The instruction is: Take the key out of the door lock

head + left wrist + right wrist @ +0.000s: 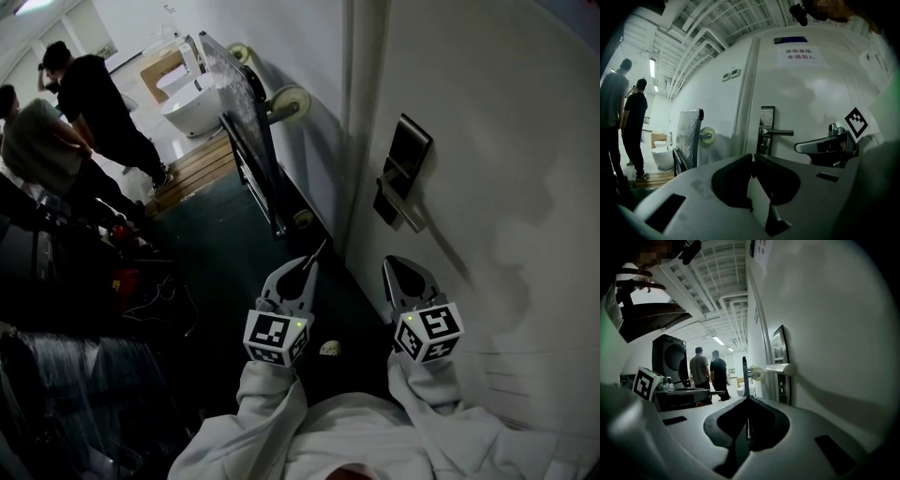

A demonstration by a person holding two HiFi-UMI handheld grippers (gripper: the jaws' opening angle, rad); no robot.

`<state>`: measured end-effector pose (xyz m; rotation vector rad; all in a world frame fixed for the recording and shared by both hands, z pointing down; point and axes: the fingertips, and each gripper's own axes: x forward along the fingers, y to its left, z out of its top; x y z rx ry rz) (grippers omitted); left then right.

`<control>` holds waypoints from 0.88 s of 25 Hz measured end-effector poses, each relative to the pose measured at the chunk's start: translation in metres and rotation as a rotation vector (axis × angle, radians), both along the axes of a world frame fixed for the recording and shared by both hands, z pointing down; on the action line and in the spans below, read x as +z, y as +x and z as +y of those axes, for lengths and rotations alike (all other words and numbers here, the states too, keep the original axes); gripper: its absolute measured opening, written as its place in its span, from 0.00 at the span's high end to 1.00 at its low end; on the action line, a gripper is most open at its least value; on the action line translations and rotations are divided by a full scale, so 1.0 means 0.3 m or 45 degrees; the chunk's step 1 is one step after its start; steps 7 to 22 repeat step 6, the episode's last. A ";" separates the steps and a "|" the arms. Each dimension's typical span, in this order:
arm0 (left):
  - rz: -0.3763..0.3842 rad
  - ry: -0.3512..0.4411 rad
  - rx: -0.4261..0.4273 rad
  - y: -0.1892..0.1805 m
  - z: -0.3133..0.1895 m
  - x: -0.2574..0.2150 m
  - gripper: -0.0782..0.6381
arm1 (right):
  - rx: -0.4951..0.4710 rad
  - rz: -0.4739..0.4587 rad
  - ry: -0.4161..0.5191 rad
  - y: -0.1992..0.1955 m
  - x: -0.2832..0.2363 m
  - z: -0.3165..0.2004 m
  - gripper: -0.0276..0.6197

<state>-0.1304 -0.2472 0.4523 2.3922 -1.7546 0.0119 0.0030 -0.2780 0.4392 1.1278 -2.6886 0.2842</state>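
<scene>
Head view, trolley (246, 122) beside door (487, 141), bystanders (89, 103) beyond

Warehouse-style showroom, white toilet (661, 157), wooden platform (199, 169), exposed ceiling beams (693, 37)

Left gripper (307, 268) and right gripper (403, 269) hang near the door handle (401, 204), apparently closed.

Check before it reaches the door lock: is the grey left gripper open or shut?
Shut. In its own view the grey left gripper shows its dark jaw tips touching, with nothing seen between them.
</scene>
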 end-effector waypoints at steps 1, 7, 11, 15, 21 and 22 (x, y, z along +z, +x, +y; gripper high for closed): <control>0.000 -0.001 0.002 0.002 -0.001 0.000 0.85 | -0.001 0.002 0.000 0.000 -0.001 0.000 0.88; 0.004 -0.003 0.008 0.012 0.004 -0.014 0.85 | -0.002 0.009 -0.004 0.004 -0.012 0.012 0.88; 0.004 -0.003 0.008 0.012 0.004 -0.014 0.85 | -0.002 0.009 -0.004 0.004 -0.012 0.012 0.88; 0.004 -0.003 0.008 0.012 0.004 -0.014 0.85 | -0.002 0.009 -0.004 0.004 -0.012 0.012 0.88; 0.004 -0.003 0.008 0.012 0.004 -0.014 0.85 | -0.002 0.009 -0.004 0.004 -0.012 0.012 0.88; 0.004 -0.003 0.008 0.012 0.004 -0.014 0.85 | -0.002 0.009 -0.004 0.004 -0.012 0.012 0.88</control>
